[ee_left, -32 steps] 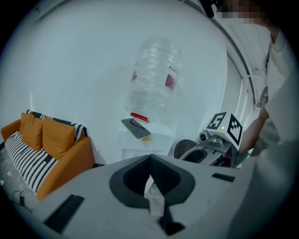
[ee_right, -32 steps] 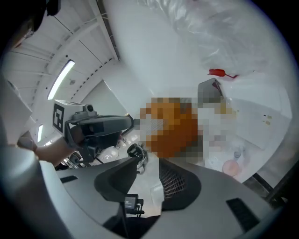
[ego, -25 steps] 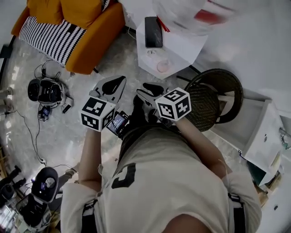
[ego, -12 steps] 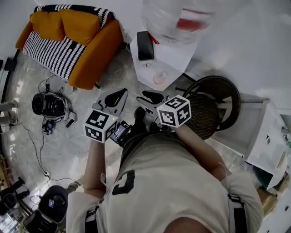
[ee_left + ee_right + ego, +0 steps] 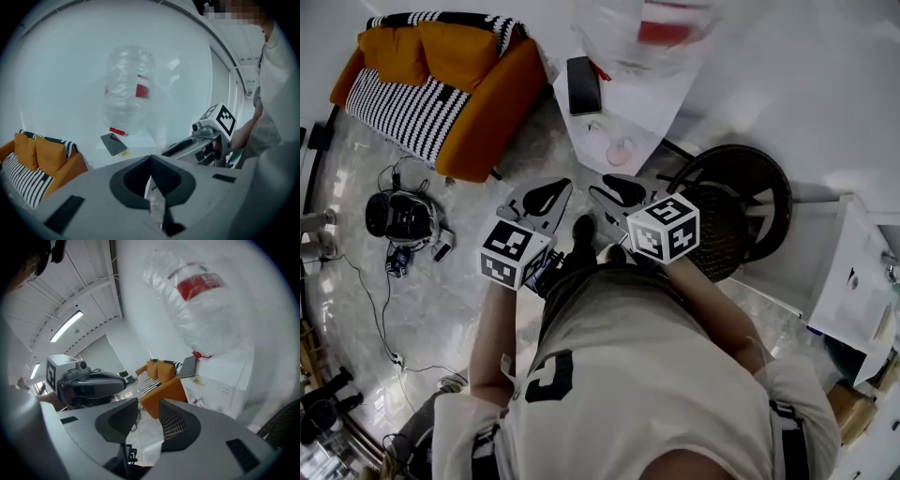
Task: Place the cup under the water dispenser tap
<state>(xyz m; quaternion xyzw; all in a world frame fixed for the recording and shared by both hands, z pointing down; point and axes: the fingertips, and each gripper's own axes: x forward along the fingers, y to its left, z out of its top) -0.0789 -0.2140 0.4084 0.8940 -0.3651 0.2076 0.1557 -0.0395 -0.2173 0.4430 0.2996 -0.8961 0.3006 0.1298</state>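
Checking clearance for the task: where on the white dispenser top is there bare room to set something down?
Bare white top lies right of the phone, between the bottle and the pink round item. The near corner around that item is crowded.

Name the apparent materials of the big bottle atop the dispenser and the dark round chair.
Large clear water bottle: thin glossy plastic, likely; see-through, with crinkled highlights. Dark round chair: apparently woven wicker or rattan, matte; weave texture shows on its seat.
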